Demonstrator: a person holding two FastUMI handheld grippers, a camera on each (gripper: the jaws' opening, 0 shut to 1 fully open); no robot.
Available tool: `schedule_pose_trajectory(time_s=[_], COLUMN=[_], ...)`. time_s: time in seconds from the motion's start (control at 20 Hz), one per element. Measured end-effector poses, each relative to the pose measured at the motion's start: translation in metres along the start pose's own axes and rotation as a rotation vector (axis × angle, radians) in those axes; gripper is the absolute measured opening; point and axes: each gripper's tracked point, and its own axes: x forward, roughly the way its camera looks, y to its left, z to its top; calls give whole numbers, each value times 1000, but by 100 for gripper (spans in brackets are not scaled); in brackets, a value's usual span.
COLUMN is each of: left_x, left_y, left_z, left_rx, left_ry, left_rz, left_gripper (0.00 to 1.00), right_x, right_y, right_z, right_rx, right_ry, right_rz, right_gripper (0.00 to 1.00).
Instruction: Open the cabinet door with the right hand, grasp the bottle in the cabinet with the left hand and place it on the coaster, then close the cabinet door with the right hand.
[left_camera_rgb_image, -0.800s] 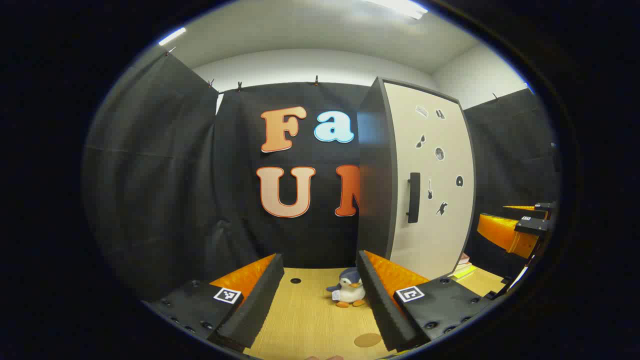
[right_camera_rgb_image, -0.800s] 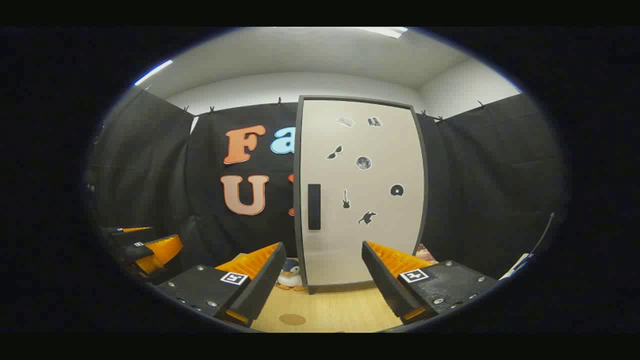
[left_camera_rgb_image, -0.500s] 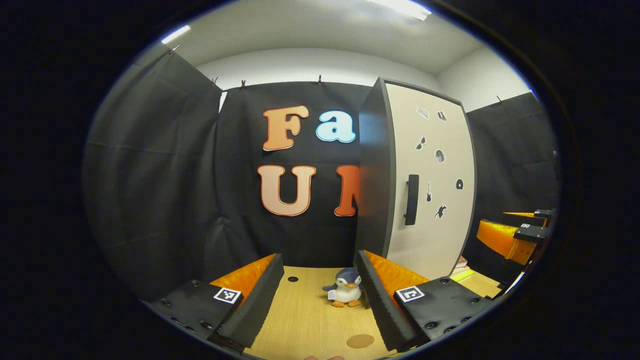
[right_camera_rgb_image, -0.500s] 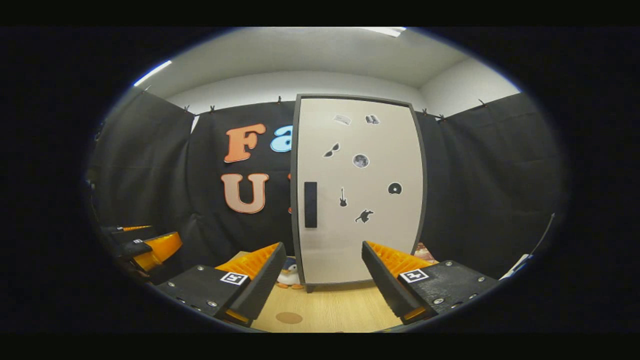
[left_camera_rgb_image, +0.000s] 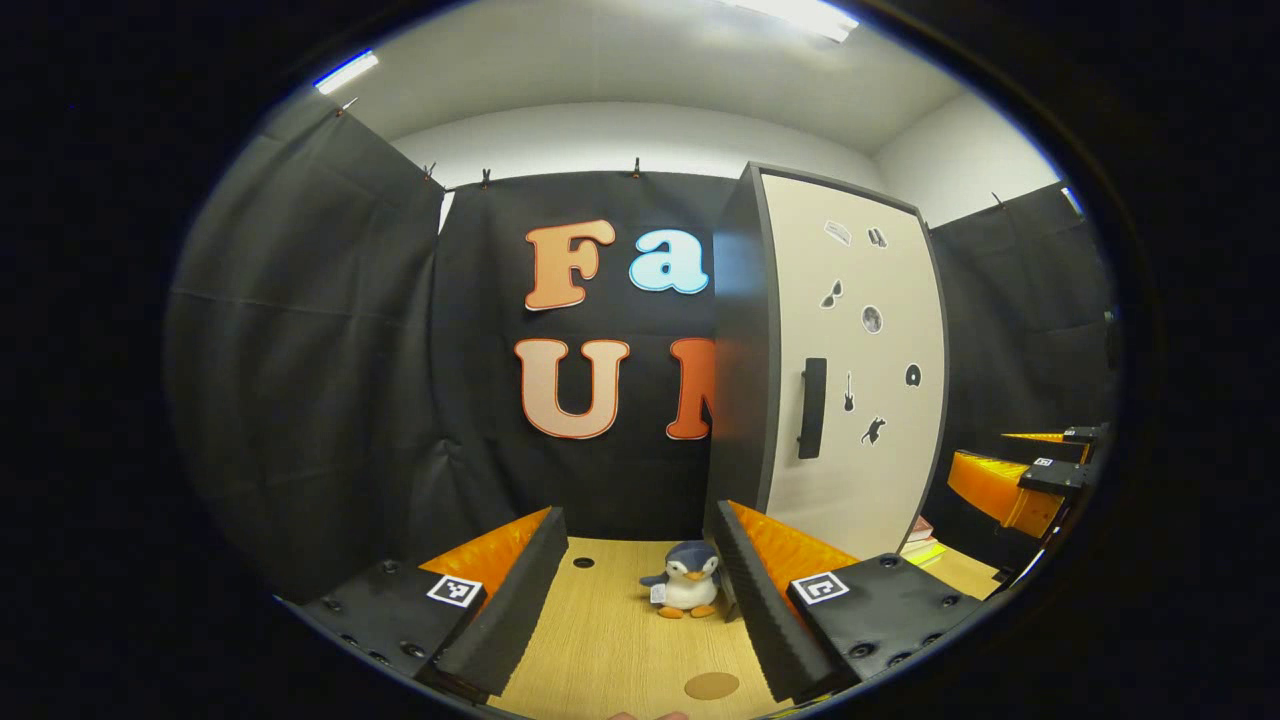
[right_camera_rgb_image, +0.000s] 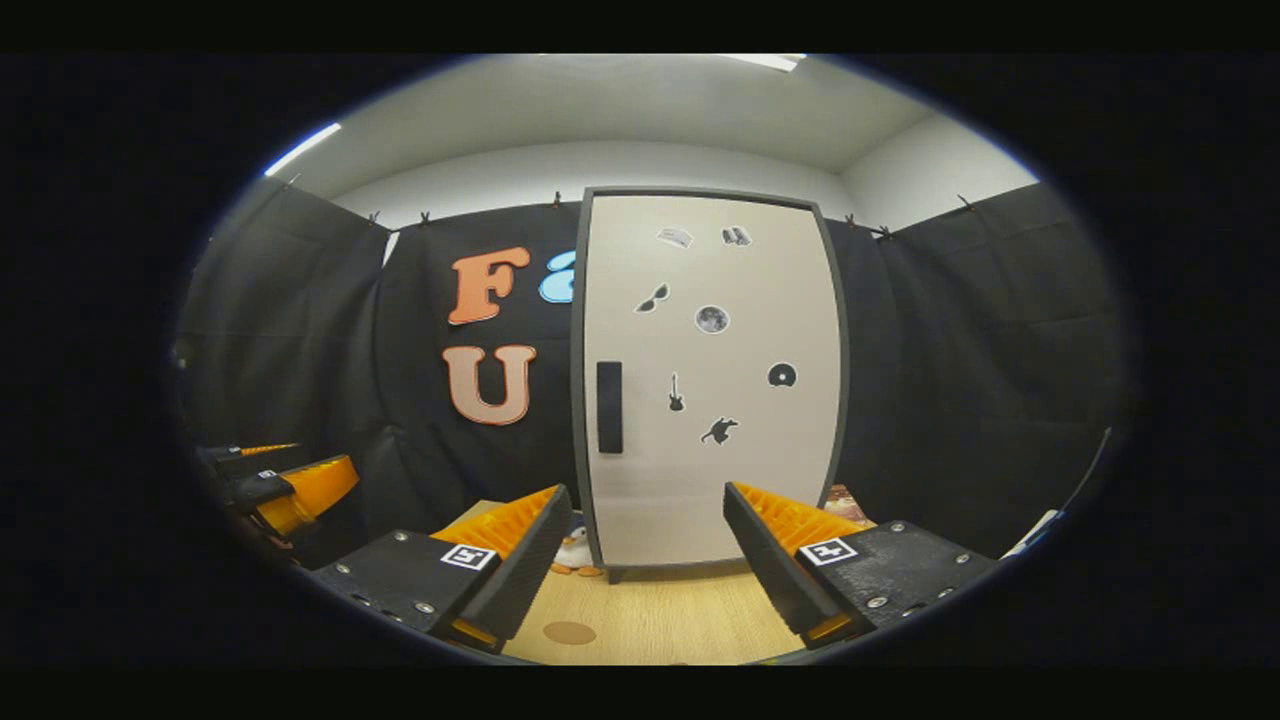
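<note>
Cabinet (right_camera_rgb_image: 712, 380): tall, pale door with dark edging, standing on the wooden table (right_camera_rgb_image: 660, 625); the door is shut, so its contents, the bottle among them, cannot be seen; small dark stickers dot the door.
Door handle (right_camera_rgb_image: 609, 407): black vertical bar near the door's left edge; nothing touches it.
Left gripper (left_camera_rgb_image: 640, 600): jaws wide apart, holding nothing; low over the table, left of the cabinet.
Right gripper (right_camera_rgb_image: 648, 560): jaws spread and empty; facing the door, well short of it.
Penguin toy (left_camera_rgb_image: 688, 579): small plush on the table beside the cabinet's near corner; seen whole in the left gripper view, half hidden behind a finger in the right gripper view.
Coaster (left_camera_rgb_image: 711, 686): round brown disc flat on the table, bare, near both grippers' fingers.
</note>
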Motion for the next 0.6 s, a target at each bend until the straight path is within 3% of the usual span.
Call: schedule_pose_trajectory(time_s=[0.6], left_x=[13], left_y=[6], left_z=[-8], left_rx=[4], left_ry=[14], left_rz=[-1], left_gripper=[96], right_x=[44], right_y=[12], right_z=[13], right_rx=[-1], right_ry=[-11], right_rz=[21], right_gripper=[95])
